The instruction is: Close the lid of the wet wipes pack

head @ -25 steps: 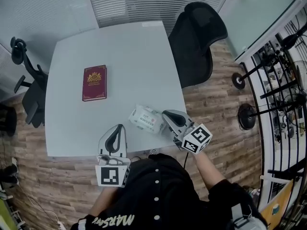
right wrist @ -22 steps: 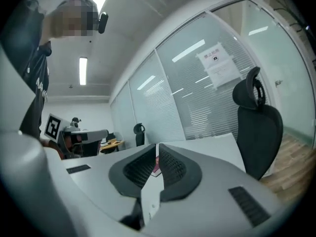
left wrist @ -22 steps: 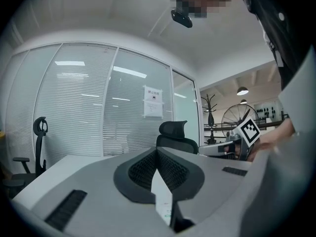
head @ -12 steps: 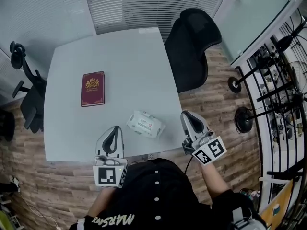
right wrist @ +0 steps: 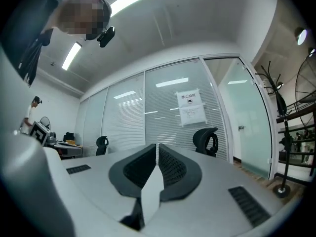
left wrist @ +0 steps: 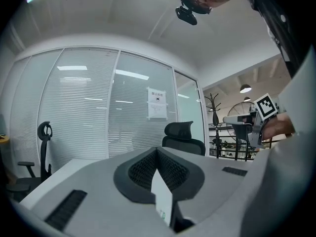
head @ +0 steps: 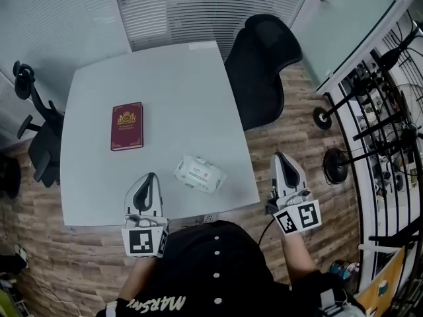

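The white wet wipes pack (head: 200, 174) lies flat near the table's front edge, its printed top facing up and its lid lying flat as far as I can see. My left gripper (head: 149, 176) hovers over the front edge to the pack's left, shut and empty. My right gripper (head: 282, 156) is held past the table's right edge, over the wooden floor, well clear of the pack, shut with nothing in it. In the left gripper view the left gripper's (left wrist: 157, 149) jaws meet, and in the right gripper view the right gripper's (right wrist: 157, 146) jaws also meet. Neither gripper view shows the pack.
A dark red book (head: 127, 125) lies on the left of the white table (head: 178, 91). A black office chair (head: 264, 55) stands at the table's far right corner and another chair (head: 36, 121) at its left. Stands and racks (head: 377, 111) fill the right side.
My right gripper has drawn back from beside the pack, swung right past the table edge and turned to point forward. The left gripper and the pack have stayed about where they were.
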